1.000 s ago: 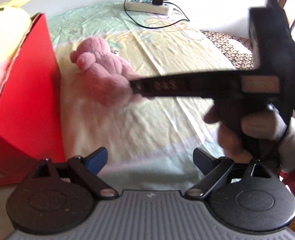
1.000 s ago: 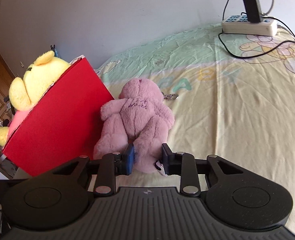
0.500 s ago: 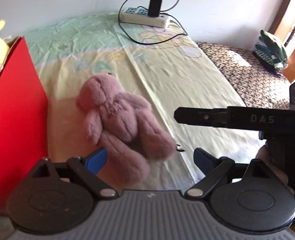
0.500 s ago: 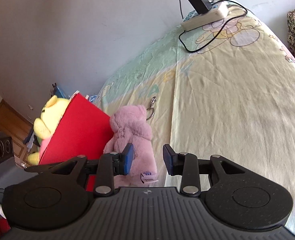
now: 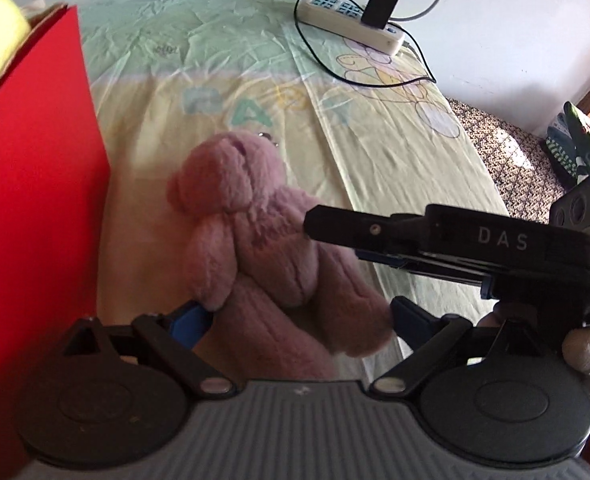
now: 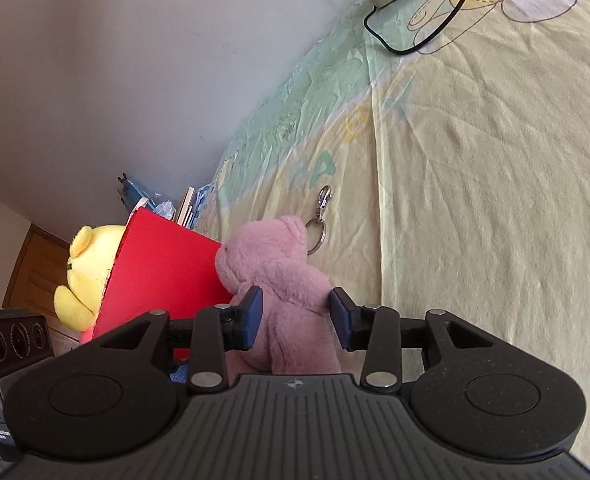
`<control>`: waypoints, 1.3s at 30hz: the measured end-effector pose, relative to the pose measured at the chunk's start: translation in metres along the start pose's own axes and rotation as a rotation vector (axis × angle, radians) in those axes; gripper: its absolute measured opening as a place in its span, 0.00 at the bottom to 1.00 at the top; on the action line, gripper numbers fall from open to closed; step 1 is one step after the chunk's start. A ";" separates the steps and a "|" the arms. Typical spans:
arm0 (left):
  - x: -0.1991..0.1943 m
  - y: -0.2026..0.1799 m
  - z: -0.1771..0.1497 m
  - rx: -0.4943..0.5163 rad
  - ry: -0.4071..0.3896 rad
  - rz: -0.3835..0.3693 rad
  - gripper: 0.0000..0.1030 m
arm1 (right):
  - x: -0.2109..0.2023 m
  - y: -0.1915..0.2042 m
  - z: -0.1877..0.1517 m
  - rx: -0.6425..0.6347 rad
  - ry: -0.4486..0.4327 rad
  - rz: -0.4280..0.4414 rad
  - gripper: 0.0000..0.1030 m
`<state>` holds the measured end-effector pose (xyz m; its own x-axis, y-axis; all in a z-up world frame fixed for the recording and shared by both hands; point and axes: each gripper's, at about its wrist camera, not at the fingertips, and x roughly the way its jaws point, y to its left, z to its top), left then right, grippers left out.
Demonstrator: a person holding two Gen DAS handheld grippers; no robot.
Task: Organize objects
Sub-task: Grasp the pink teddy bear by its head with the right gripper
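Pink teddy bear (image 5: 263,248): lies on the bed sheet (image 5: 395,168), head toward the far wall, just right of the red box (image 5: 35,184).
Left gripper (image 5: 295,316): jaws opening, set wide either side of the bear's legs; the right leg looks to touch the right pad, firm pressing cannot be told.
Right gripper (image 6: 295,316): jaws opening, the bear's body between them, pads not squeezing it.
Red box: its side stands as a wall along the bear's left edge; a yellow plush toy (image 6: 87,268) sits inside.
Open room: bare sheet to the right and far side.
Key ring (image 6: 319,224): on the sheet, at the bear's head.
Power strip (image 5: 351,20): far edge, with plugged charger and looping cable.
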<state>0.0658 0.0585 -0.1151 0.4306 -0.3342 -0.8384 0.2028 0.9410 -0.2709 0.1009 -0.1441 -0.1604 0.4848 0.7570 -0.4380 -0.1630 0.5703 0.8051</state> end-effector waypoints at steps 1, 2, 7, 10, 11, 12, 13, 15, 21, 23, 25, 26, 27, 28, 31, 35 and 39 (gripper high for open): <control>0.002 0.002 0.002 -0.011 0.003 -0.007 0.93 | 0.000 0.001 0.001 -0.002 -0.006 -0.005 0.39; 0.004 0.002 0.003 -0.016 0.003 -0.009 0.93 | -0.001 0.001 0.002 -0.004 -0.021 -0.012 0.39; 0.010 0.000 0.007 0.011 -0.008 0.003 0.95 | 0.006 -0.001 0.011 0.007 -0.003 -0.002 0.39; 0.012 -0.001 0.009 0.024 -0.010 0.024 0.95 | 0.012 0.004 0.011 -0.038 0.030 0.003 0.39; 0.012 -0.001 0.010 0.028 -0.009 0.026 0.95 | 0.011 0.003 0.011 -0.032 0.036 0.008 0.37; 0.012 0.000 0.010 0.031 -0.006 0.024 0.95 | 0.011 0.000 0.011 -0.016 0.043 0.016 0.36; 0.012 0.000 0.011 0.032 -0.002 0.024 0.93 | 0.010 -0.002 0.012 -0.001 0.053 0.023 0.33; 0.011 0.001 0.012 0.041 0.007 0.027 0.91 | 0.006 -0.006 0.011 0.024 0.076 0.038 0.32; 0.009 -0.001 0.010 0.103 0.038 0.012 0.90 | -0.015 -0.007 -0.006 0.037 0.133 0.048 0.27; 0.008 -0.006 0.005 0.143 0.044 0.006 0.90 | -0.022 -0.009 -0.012 0.052 0.138 0.043 0.27; 0.010 -0.011 0.001 0.177 0.044 0.027 0.90 | -0.025 -0.010 -0.017 0.038 0.134 0.033 0.27; 0.011 -0.013 0.000 0.192 0.044 0.042 0.90 | -0.026 -0.009 -0.018 0.035 0.127 0.032 0.28; 0.012 -0.014 0.000 0.204 0.044 0.054 0.90 | -0.024 -0.008 -0.018 0.036 0.119 0.029 0.29; 0.013 -0.015 0.001 0.213 0.045 0.064 0.90 | -0.022 -0.005 -0.018 0.027 0.113 0.024 0.30; 0.017 -0.016 0.002 0.252 0.046 0.099 0.90 | -0.016 -0.002 -0.016 0.003 0.103 0.023 0.30; 0.019 -0.015 0.003 0.260 0.045 0.124 0.90 | -0.013 -0.006 -0.016 0.032 0.096 0.052 0.28; 0.018 -0.017 0.002 0.260 0.055 0.131 0.90 | -0.016 -0.004 -0.020 0.052 0.088 0.063 0.27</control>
<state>0.0718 0.0364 -0.1244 0.4216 -0.2003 -0.8844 0.3696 0.9285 -0.0341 0.0766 -0.1519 -0.1643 0.3974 0.8171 -0.4176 -0.1451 0.5053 0.8507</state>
